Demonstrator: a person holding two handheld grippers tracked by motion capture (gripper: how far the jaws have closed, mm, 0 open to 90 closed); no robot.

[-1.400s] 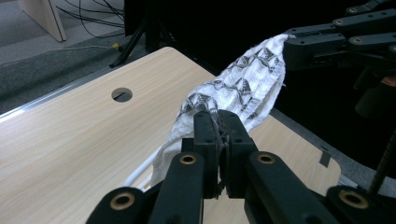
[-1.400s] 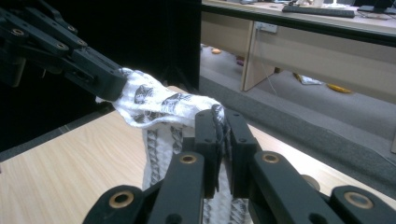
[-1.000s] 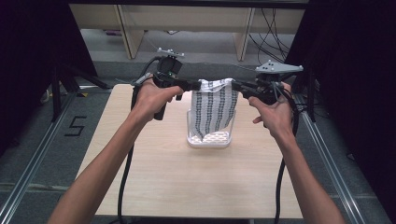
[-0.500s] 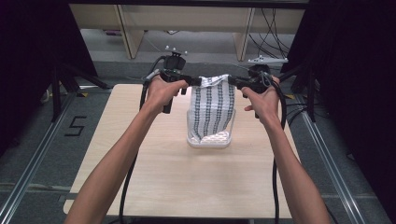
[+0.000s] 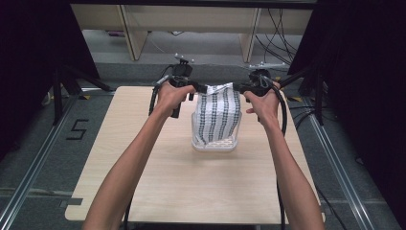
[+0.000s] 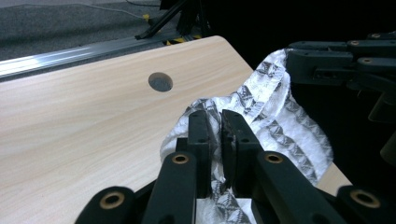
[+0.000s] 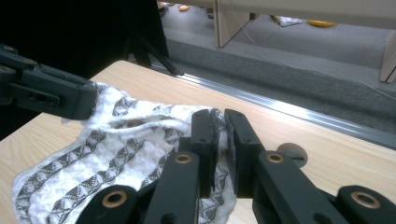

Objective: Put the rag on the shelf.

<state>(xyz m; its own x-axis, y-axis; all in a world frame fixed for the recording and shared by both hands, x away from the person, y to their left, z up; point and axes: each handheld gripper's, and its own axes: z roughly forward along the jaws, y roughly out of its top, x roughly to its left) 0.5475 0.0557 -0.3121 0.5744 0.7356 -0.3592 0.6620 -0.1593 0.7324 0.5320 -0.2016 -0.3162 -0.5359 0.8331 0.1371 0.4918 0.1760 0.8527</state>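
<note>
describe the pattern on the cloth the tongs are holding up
White cloth with dark grey stripes built from small triangle or diamond shapes; it shows best in the right gripper view.

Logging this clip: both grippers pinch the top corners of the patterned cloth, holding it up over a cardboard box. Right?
Not quite: the high view shows a clear plastic tub, not a cardboard box. The left gripper and right gripper do pinch the cloth's top corners.

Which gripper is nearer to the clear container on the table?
Roughly equal. The left gripper and the right gripper pinch the cloth above either side of the container.
</note>
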